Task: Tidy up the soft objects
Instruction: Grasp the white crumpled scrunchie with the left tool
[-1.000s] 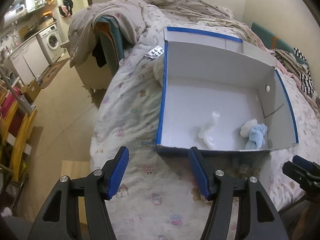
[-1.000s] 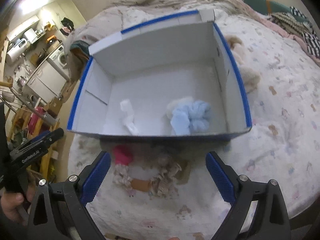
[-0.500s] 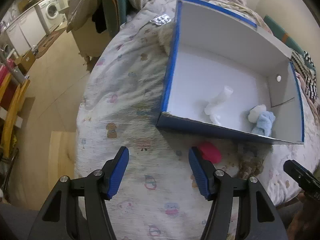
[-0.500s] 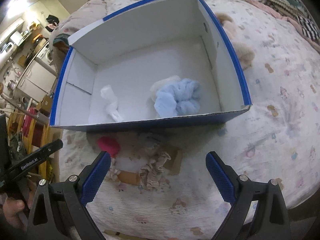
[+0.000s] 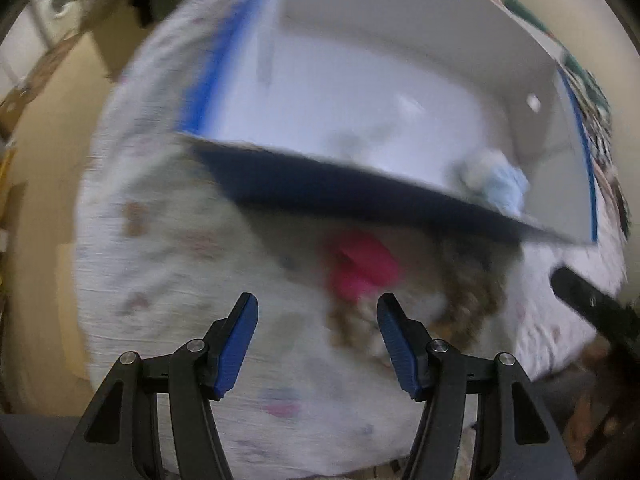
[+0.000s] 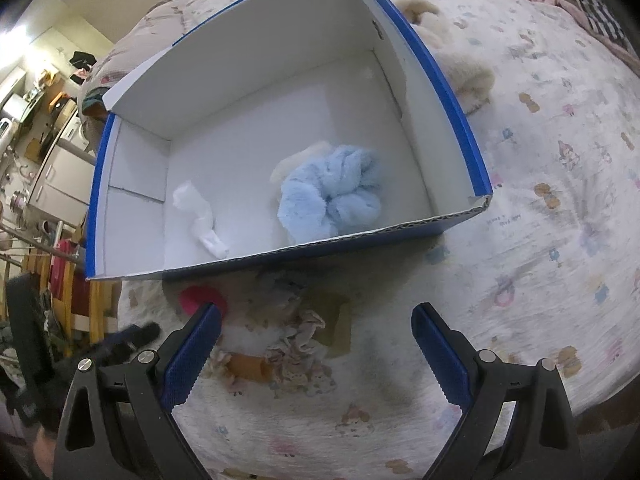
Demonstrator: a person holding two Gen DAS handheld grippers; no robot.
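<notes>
Your left gripper [image 5: 318, 320] & right gripper [image 6: 316, 332] both gape wide, holding nothing. Pink soft item [image 6: 202, 298] sits lower left, just below the box [image 6: 460, 128]; blue fluffy cloth [image 6: 332, 196] lies inside, frame center.

Your left gripper [image 5: 318, 340] hangs over the bed [image 5: 160, 280] with its blue fingers [image 5: 236, 344] spread apart and nothing between them. The whole view is smeared by motion. Just ahead of the fingers lies a pink soft item [image 5: 360, 268], with a brownish frilly cloth [image 5: 460, 300] beside it on the patterned sheet. Beyond them stands the white box with blue edging [image 5: 320, 184], its near wall facing you. Inside, a light blue fluffy piece [image 5: 496, 184] sits near the right corner. A black part of the other gripper [image 5: 592, 308] pokes in at the right edge.
</notes>
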